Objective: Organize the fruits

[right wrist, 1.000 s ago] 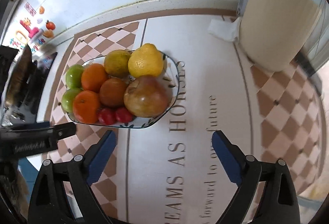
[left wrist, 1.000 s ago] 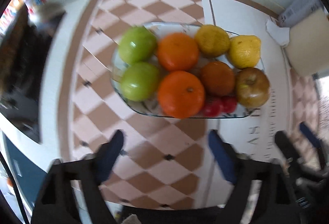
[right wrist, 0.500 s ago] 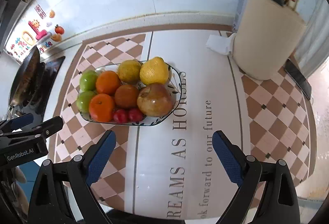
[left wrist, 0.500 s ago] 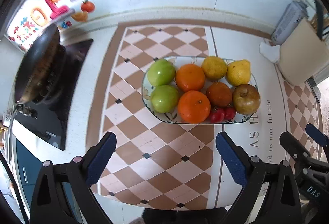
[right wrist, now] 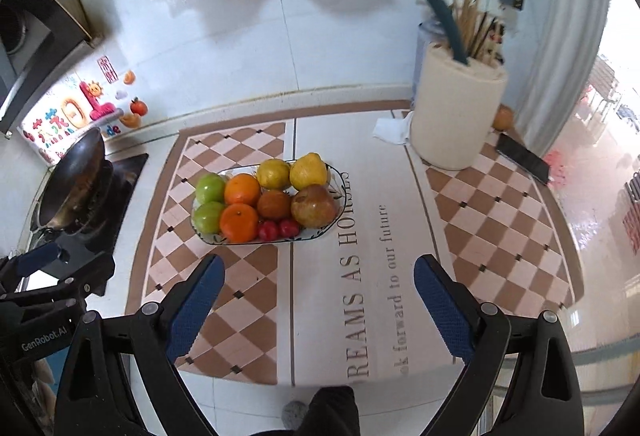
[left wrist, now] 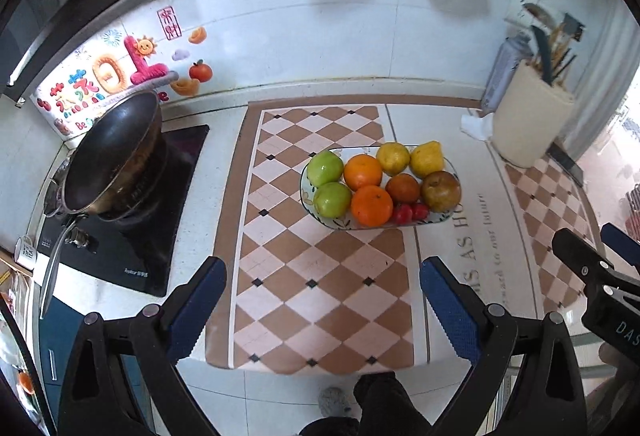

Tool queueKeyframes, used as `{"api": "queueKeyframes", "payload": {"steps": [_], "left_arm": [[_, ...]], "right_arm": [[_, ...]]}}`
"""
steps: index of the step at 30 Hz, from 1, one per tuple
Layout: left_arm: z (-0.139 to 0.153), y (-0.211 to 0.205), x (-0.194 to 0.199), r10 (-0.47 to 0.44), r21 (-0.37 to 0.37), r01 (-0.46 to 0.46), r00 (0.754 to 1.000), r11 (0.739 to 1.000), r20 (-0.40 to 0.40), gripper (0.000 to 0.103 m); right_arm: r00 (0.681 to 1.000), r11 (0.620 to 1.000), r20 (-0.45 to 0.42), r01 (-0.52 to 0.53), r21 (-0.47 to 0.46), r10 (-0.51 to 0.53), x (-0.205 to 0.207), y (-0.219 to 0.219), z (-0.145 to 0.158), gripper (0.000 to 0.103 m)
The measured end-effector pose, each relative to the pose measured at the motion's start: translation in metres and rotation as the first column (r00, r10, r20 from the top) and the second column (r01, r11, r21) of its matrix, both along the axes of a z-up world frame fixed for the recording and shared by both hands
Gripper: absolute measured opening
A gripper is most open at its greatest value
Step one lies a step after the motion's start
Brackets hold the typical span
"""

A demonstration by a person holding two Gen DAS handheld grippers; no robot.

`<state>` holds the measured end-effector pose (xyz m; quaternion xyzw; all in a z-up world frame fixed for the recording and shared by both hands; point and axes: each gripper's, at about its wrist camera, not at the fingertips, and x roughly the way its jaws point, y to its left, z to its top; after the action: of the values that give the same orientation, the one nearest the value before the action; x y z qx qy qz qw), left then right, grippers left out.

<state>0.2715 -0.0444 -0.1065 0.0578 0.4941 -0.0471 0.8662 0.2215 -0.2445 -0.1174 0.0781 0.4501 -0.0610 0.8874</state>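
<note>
An oval patterned plate point(left wrist: 306, 200) point(right wrist: 338, 201) sits on the checkered counter mat, full of fruit in rows: two green apples point(left wrist: 325, 168) point(right wrist: 210, 188), two oranges point(left wrist: 372, 205) point(right wrist: 239, 223), two yellow fruits point(left wrist: 427, 158) point(right wrist: 308, 171), a dark orange fruit point(left wrist: 403, 187), a brownish apple point(left wrist: 441, 191) point(right wrist: 313, 205) and small red fruits point(left wrist: 410, 212) point(right wrist: 278, 230). My left gripper point(left wrist: 324, 294) is open and empty, high above the mat and back from the plate. My right gripper point(right wrist: 316, 290) is open and empty, to the plate's right.
A dark wok point(left wrist: 114, 151) sits on a black cooktop point(left wrist: 132, 256) at the left. A cream utensil holder point(left wrist: 530, 119) point(right wrist: 456, 115) stands at the back right beside crumpled white paper point(right wrist: 390, 129). A dark phone point(right wrist: 522, 157) lies far right. The counter's front edge is below both grippers.
Both grippers have pulled up and back from the plate, which now looks smaller and farther away. Both stay open and empty. The fruit has not moved.
</note>
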Motion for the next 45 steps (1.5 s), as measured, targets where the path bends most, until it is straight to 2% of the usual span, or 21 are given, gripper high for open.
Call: {"api": "queueKeyframes", "payload": {"steps": [13,24,35,45], "left_arm": [[0.062,0.019,-0.088,0.009,-0.045,-0.004,0.992,0.999,0.123,0.099],[0.096,0.021,-0.146,0.034,-0.066,-0.023,0.984,0.998,0.176,0.099],[0.101,0.016,-0.165,0.043,-0.071,-0.03,0.981,0.997,0.187,0.099],[0.088,0.011,-0.137,0.062,-0.05,-0.055,0.983,0.997,0.171,0.099]], "right_arm": [[0.994,0.999,0.107,-0.033,-0.015,0.035,-0.115,0.026,0.071,0.098],[0.98,0.997,0.183,-0.071,-0.029,0.075,-0.175,0.021,0.12,0.098],[0.976,0.994,0.184,-0.113,-0.011,0.113,-0.192,0.02,0.129,0.098],[0.98,0.997,0.183,-0.078,-0.029,0.082,-0.15,0.009,0.115,0.099]]}}
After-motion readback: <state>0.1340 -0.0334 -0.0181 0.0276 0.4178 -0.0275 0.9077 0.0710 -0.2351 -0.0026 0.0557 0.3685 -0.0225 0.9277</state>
